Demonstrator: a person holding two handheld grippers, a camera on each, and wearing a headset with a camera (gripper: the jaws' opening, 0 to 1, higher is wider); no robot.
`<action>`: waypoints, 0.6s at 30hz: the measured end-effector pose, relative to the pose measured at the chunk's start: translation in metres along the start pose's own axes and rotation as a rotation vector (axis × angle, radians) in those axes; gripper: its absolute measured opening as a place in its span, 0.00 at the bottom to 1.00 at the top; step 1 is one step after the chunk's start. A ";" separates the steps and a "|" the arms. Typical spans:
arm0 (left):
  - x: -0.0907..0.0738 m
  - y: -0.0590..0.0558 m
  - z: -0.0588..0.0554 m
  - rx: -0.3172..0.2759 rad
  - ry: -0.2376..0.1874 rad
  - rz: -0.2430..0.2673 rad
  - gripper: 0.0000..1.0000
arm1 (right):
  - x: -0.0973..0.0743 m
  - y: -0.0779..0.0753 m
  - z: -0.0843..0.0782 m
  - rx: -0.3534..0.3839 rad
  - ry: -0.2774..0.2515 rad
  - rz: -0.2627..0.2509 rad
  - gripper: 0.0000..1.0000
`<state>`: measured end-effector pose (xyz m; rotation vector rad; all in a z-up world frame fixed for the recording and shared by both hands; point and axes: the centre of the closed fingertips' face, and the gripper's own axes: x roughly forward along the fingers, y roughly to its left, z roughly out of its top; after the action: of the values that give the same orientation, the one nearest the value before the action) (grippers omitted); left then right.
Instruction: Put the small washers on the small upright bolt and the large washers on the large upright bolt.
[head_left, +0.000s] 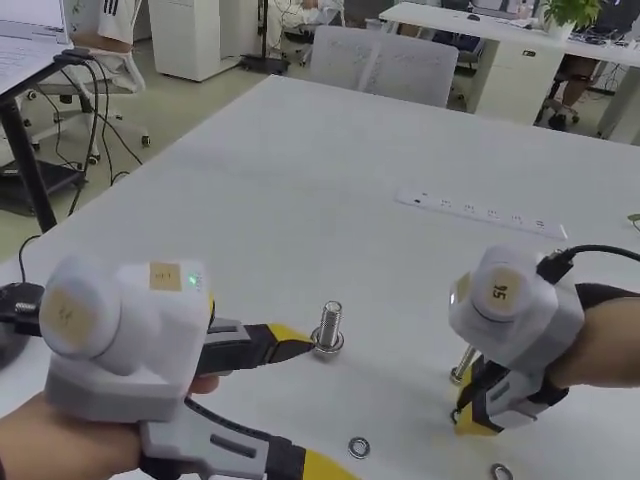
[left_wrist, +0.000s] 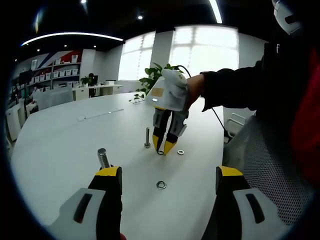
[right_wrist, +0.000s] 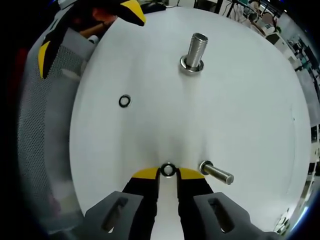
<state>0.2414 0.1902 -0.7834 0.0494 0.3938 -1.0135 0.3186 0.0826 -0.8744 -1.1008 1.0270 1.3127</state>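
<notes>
The right gripper (right_wrist: 168, 176) is pointing down at the table (head_left: 300, 180), its jaws drawn close and pinching a washer (right_wrist: 168, 170) that is lying flat just beside the small bolt (right_wrist: 216, 172); the left gripper (left_wrist: 167, 174) is hovering low over the table with its jaws spread wide, one tip reaching near the large bolt (head_left: 330, 328); both bolts are standing upright, well apart; a second washer (head_left: 358, 446) is lying on the table between the two grippers; a third washer (head_left: 500, 470) is resting near the right gripper.
</notes>
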 end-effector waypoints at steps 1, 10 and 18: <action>0.000 0.000 0.000 0.000 0.000 0.000 0.76 | 0.000 0.000 0.000 0.000 0.000 0.000 0.15; 0.000 0.000 0.000 0.001 0.002 -0.001 0.76 | 0.001 0.002 0.000 -0.006 0.004 -0.006 0.14; 0.000 0.000 0.000 0.003 -0.001 0.000 0.75 | 0.001 0.002 -0.001 -0.007 0.004 -0.008 0.14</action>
<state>0.2409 0.1903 -0.7833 0.0510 0.3913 -1.0140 0.3172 0.0822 -0.8756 -1.1127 1.0207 1.3089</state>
